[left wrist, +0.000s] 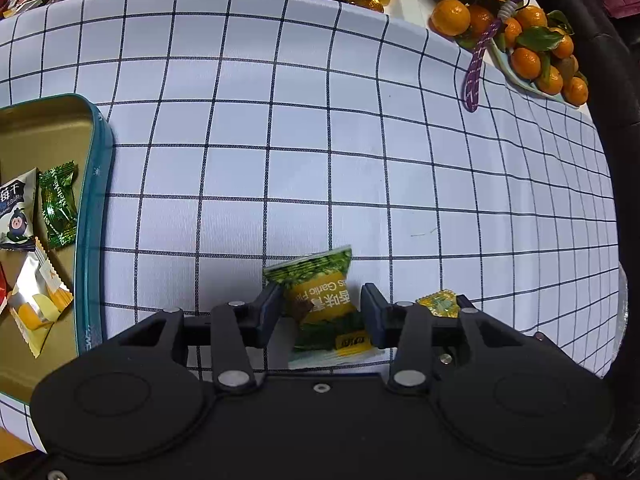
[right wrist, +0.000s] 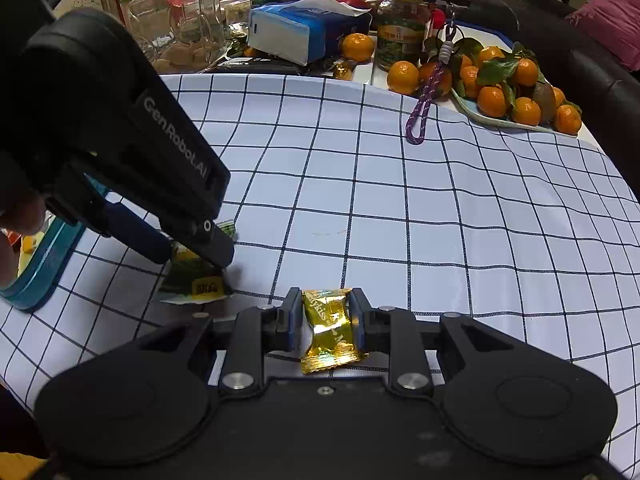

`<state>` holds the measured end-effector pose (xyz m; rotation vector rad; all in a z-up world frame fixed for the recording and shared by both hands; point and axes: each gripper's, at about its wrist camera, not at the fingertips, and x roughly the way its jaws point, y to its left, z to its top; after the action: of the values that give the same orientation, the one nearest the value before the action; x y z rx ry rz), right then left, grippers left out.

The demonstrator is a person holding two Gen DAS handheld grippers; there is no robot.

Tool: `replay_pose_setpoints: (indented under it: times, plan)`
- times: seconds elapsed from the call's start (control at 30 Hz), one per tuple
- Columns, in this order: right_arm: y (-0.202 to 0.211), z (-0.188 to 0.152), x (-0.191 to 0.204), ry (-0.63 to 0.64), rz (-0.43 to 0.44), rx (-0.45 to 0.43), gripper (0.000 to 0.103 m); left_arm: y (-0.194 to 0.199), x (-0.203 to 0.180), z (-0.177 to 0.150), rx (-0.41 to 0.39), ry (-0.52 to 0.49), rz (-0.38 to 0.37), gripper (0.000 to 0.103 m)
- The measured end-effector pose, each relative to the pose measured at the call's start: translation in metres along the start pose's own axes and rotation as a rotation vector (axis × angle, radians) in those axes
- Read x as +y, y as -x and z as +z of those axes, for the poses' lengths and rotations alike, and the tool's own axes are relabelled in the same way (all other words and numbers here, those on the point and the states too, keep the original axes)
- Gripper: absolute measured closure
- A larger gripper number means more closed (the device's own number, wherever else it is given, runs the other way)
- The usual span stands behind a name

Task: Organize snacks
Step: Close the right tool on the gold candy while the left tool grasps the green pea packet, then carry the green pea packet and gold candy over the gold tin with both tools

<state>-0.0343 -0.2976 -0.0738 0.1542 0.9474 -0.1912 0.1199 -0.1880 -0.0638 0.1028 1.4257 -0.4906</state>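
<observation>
The left tool stands wide around the green-and-yellow snack packet on the worktop, not gripping it. The right tool pinches a gold candy, ready for the teal tin at left.
</observation>
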Motion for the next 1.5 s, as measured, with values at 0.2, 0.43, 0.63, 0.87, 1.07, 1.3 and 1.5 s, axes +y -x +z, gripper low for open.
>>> replay_pose_setpoints:
  times: [0.2,0.43,0.63,0.87,1.07,1.3,1.5]
  plan:
    - [0.0,-0.001,-0.001,-0.016,0.004,0.0,0.076,-0.007,-0.004,0.003,0.011,0.016,0.016,0.052]
    - [-0.002,0.001,-0.004,-0.036,0.001,0.007,0.076,-0.012,-0.008,0.006,0.013,0.033,0.02,0.052]
    - [-0.003,0.001,-0.005,-0.055,-0.01,0.011,0.076,-0.007,0.0,0.004,0.0,0.041,-0.007,0.059]
    - [-0.005,0.005,-0.005,-0.094,-0.016,0.026,0.076,0.002,-0.004,0.0,-0.045,0.007,0.021,0.061]
    - [-0.006,0.012,-0.005,-0.127,-0.059,0.037,0.076,0.012,-0.003,-0.002,-0.079,0.0,0.028,0.061]
    - [-0.013,0.019,-0.01,-0.195,-0.147,0.088,0.076,0.025,0.008,-0.005,-0.098,0.027,0.037,0.061]
    - [-0.015,0.031,-0.01,-0.289,-0.182,0.128,0.076,0.043,0.019,-0.008,-0.129,0.056,0.037,0.061]
